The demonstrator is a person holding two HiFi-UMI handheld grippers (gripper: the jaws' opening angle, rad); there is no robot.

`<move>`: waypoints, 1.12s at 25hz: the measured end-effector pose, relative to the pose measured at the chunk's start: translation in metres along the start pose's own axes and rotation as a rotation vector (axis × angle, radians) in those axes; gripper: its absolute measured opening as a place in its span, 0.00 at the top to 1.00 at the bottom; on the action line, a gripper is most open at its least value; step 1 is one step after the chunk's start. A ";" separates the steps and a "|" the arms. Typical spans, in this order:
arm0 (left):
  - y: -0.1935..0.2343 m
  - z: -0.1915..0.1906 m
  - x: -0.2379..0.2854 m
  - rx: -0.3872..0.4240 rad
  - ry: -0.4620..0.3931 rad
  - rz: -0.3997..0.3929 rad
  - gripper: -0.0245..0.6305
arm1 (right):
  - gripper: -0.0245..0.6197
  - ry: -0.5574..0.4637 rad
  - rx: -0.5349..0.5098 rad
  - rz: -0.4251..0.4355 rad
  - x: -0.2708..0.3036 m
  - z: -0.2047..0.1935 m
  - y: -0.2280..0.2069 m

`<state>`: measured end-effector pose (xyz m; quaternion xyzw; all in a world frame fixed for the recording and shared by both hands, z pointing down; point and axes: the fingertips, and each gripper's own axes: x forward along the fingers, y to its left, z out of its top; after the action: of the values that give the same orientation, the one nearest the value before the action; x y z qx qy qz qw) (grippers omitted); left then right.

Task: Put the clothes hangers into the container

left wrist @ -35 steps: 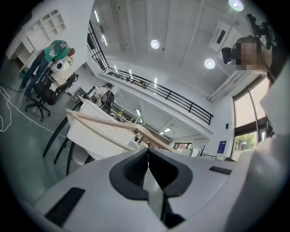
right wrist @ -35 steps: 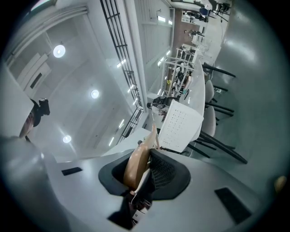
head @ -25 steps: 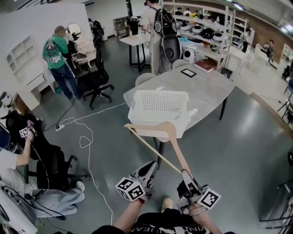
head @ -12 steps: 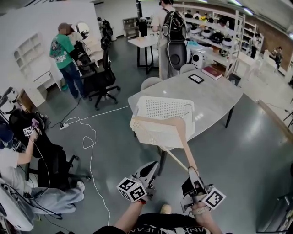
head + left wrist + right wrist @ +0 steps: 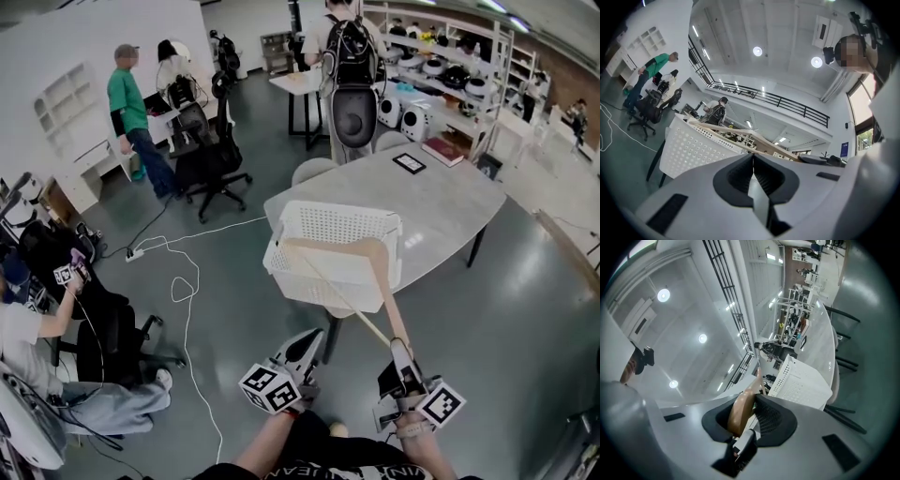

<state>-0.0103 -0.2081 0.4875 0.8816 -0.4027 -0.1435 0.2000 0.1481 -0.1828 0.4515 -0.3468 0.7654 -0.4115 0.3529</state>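
The pale wooden clothes hanger (image 5: 385, 286), clamped by one arm in the right tool (image 5: 399, 352), had risen from low against the white perforated plastic basket (image 5: 337, 212) on the grey desk (image 5: 441, 202) to overlap its near rim, so dropping it in looked close; the left tool (image 5: 308, 343) stayed closed, empty.

We find the white container (image 5: 323, 272) open-topped at the near corner of the surface (image 5: 450, 202). The wooden hanger (image 5: 386, 291), gripped in the right claw (image 5: 401, 361), crosses the near part of its mouth, and the far part lies open. Open floor separates the closed left claw (image 5: 305, 352) from the container. Behind it the surface is bare up to a book (image 5: 443, 150).
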 end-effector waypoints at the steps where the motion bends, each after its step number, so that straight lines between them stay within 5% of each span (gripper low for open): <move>1: 0.002 0.001 0.001 0.003 0.001 0.005 0.95 | 0.85 0.003 -0.001 -0.009 0.002 0.000 -0.003; 10: 0.035 0.029 0.028 0.052 0.002 0.018 0.95 | 0.85 0.030 -0.060 -0.086 0.042 0.009 -0.021; 28: 0.099 0.055 0.068 0.025 0.027 -0.010 0.95 | 0.85 0.097 -0.120 -0.216 0.103 0.007 -0.053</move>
<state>-0.0542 -0.3324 0.4791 0.8880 -0.3972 -0.1276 0.1934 0.1146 -0.2922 0.4688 -0.4274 0.7631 -0.4169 0.2475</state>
